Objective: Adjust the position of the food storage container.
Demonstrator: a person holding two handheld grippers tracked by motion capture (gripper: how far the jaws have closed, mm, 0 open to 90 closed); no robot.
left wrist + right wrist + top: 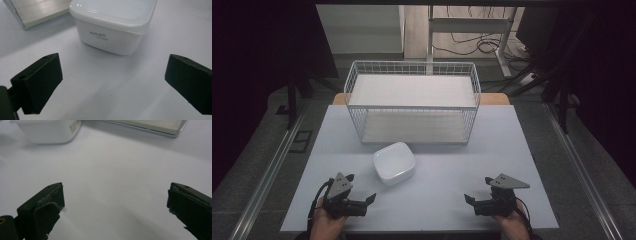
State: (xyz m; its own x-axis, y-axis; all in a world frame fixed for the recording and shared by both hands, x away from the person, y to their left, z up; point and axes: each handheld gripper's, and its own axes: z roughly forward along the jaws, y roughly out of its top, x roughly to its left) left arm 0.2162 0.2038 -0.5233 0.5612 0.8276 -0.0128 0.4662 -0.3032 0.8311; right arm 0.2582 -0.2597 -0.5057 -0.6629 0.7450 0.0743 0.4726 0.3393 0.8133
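High view: white lidded container (394, 163) sits mid-table, just near of the white wire rack (412, 102), which stands at the far half of the table (522, 150) with its open front facing the person, probably so the container can slide onto a shelf. Left gripper (361, 201) and right gripper (476, 201) rest low at the near edge, one each side, jaws spread wide and nothing between them, looks like a start pose before the reach. Container is nearer the left gripper. Hands are mostly cut off by the bottom edge; background beyond the rack is dark, cables on the floor hard to read. Left gripper view: container (112, 27) dead ahead between the two released jaws, well apart from them, lid on, small print on its side too blurred to read; rack base corner (37, 15) at far left, cut off. Right gripper view: jaws spread, empty; container (47, 130) only partly in frame at far left, rack base (150, 126) at far right, both cropped by the top edge.
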